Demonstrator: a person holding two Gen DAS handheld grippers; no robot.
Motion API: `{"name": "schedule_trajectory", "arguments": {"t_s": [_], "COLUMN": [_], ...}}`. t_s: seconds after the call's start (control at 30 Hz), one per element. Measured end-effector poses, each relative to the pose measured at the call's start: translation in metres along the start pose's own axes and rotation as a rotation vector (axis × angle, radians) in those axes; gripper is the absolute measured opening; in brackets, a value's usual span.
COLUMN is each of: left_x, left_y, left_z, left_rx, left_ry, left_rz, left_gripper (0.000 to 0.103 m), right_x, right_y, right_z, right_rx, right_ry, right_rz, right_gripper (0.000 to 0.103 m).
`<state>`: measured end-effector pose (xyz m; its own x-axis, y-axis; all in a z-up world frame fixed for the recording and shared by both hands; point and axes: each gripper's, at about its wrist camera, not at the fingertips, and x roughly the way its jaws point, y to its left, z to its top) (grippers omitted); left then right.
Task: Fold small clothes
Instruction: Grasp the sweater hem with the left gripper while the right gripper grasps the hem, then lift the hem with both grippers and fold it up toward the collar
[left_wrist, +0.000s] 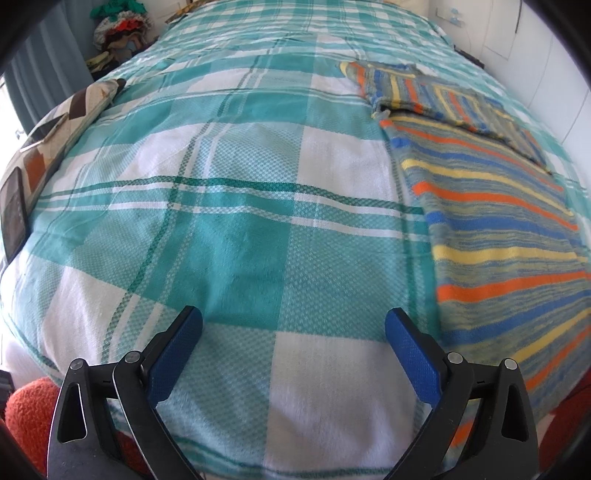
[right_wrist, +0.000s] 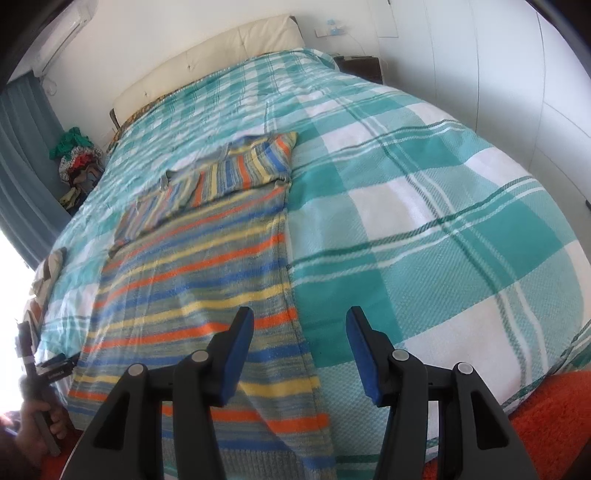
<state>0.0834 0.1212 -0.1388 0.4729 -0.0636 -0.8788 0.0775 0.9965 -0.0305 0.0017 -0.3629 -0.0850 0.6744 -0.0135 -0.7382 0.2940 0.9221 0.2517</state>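
1. A bed (right_wrist: 424, 206) draped in a teal-and-white plaid blanket fills both wrist views; no brand, label or legible writing shows on any fabric or fixture.
2. White walls (right_wrist: 480, 55) and a cream padded headboard (right_wrist: 207, 59) frame the room, with grey-blue curtains (right_wrist: 22, 155) at the window side and an orange shaggy rug (right_wrist: 546, 421) at the foot of the bed.
3. The striped knit garment (right_wrist: 192, 295), banded in orange, blue, yellow and grey, lies flat along the blanket, its sleeve (right_wrist: 177, 192) folded across the upper part near the headboard end.
4. A heap of mixed clothes (right_wrist: 77, 155) sits on the floor beside the curtain; a patterned cushion (left_wrist: 66, 114) rests at the bed's edge with two flat devices (left_wrist: 14, 214) on it.
5. The left gripper (left_wrist: 293, 325) hangs over bare blanket just beside the garment, its blue pads spread wide and empty.
6. The right gripper (right_wrist: 299, 325) hovers above the garment's side hem, jaws parted, gripping nothing.
7. A person's hand (right_wrist: 33, 424) at the lower left holds the handle of the other tool.
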Motion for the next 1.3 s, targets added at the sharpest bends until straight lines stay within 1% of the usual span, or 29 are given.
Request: {"name": "schedule_trajectory", "arguments": {"t_s": [0.03, 0.07, 0.1, 0.13, 0.17, 0.2, 0.23, 0.3, 0.33, 0.37, 0.4, 0.43, 0.47, 0.5, 0.53, 0.6, 0.67, 0.73, 0.8, 0.83, 0.9, 0.93, 1.0, 1.07, 1.13, 1.2, 1.3], "left_x": [-0.01, -0.018, -0.023, -0.026, -0.027, -0.026, -0.025, -0.022, -0.02, -0.019, -0.017, -0.013, -0.01, -0.01, -0.011, -0.018, -0.025, -0.029, -0.023, -0.02, -0.007, -0.001, 0.013, 0.028, 0.043, 0.063, 0.093], "left_y": [0.0, -0.003, -0.008, -0.017, -0.028, -0.041, -0.055, -0.078, -0.087, -0.093, -0.097, -0.098, -0.097, -0.094, -0.089, -0.077, -0.061, -0.049, -0.042, -0.042, -0.045, -0.047, -0.047, -0.053, -0.058, -0.06, -0.061], "left_z": [-0.004, -0.008, -0.015, -0.023, -0.032, -0.04, -0.048, -0.06, -0.064, -0.065, -0.065, -0.064, -0.062, -0.059, -0.056, -0.049, -0.031, -0.003, 0.036, 0.055, 0.104, 0.126, 0.172, 0.211, 0.24, 0.262, 0.285], "left_rx": [0.0, 0.004, 0.015, 0.036, 0.069, 0.11, 0.156, 0.24, 0.273, 0.295, 0.302, 0.295, 0.275, 0.249, 0.222, 0.146, 0.05, -0.034, -0.101, -0.125, -0.141, -0.143, -0.135, -0.117, -0.116, -0.124, -0.148], "left_ry": [-0.003, 0.01, 0.033, 0.068, 0.109, 0.145, 0.175, 0.207, 0.217, 0.223, 0.231, 0.246, 0.266, 0.273, 0.279, 0.273, 0.254, 0.203, 0.156, 0.129, 0.076, 0.056, 0.026, 0.009, 0.003, 0.01, 0.038], "left_rz": [-0.053, -0.112, -0.169, -0.219, -0.257, -0.277, -0.281, -0.263, -0.254, -0.248, -0.251, -0.266, -0.291, -0.308, -0.331, -0.391, -0.46, -0.507, -0.536, -0.538, -0.514, -0.501, -0.472, -0.435, -0.415, -0.4, -0.385], "left_gripper": [0.098, 0.096, 0.095, 0.089, 0.079, 0.076, 0.072, 0.071, 0.064, 0.049, 0.038, 0.008, 0.005, 0.005, 0.004, 0.004, 0.004, 0.004, 0.004, 0.004, 0.004, 0.004, 0.004, 0.004, 0.004, 0.004, 0.004], "right_x": [-0.008, -0.014, -0.017, -0.018, -0.016, -0.013, -0.009, 0.0, 0.005, 0.011, 0.018, 0.025, 0.031, 0.039, 0.043, 0.038, 0.029, 0.025, 0.032, 0.039, 0.06, 0.071, 0.096, 0.119, 0.145, 0.168, 0.203], "right_y": [-0.005, -0.01, -0.014, -0.017, -0.017, -0.015, -0.014, -0.004, -0.001, 0.003, 0.004, 0.005, 0.006, 0.008, 0.009, 0.012, 0.01, 0.009, 0.013, 0.016, 0.024, 0.028, 0.038, 0.045, 0.048, 0.047, 0.042], "right_z": [0.008, 0.014, 0.019, 0.02, 0.017, 0.011, 0.001, -0.021, -0.031, -0.04, -0.048, -0.054, -0.059, -0.062, -0.065, -0.062, -0.044, -0.021, 0.006, 0.02, 0.051, 0.066, 0.096, 0.126, 0.152, 0.177, 0.204], "right_rx": [-0.017, -0.04, -0.063, -0.091, -0.123, -0.15, -0.171, -0.21, -0.217, -0.212, -0.202, -0.191, -0.185, -0.185, -0.183, -0.156, -0.078, -0.026, -0.004, -0.005, 0.007, 0.023, 0.03, 0.04, 0.067, 0.089, 0.122], "right_ry": [0.003, 0.029, 0.075, 0.134, 0.205, 0.286, 0.364, 0.495, 0.544, 0.587, 0.618, 0.629, 0.637, 0.662, 0.684, 0.667, 0.626, 0.547, 0.469, 0.433, 0.358, 0.325, 0.262, 0.22, 0.199, 0.192, 0.201], "right_rz": [-0.007, -0.011, -0.006, 0.008, 0.027, 0.048, 0.073, 0.117, 0.129, 0.138, 0.145, 0.144, 0.142, 0.146, 0.155, 0.214, 0.281, 0.311, 0.32, 0.312, 0.299, 0.298, 0.27, 0.251, 0.24, 0.234, 0.232], "right_gripper": [0.052, 0.055, 0.055, 0.055, 0.055, 0.055, 0.055, 0.055, 0.055, 0.055, 0.054, 0.052, 0.043, 0.016, 0.006, 0.006, 0.006, 0.006, 0.006, 0.006, 0.006, 0.006, 0.006, 0.006, 0.006, 0.006, 0.006]}}
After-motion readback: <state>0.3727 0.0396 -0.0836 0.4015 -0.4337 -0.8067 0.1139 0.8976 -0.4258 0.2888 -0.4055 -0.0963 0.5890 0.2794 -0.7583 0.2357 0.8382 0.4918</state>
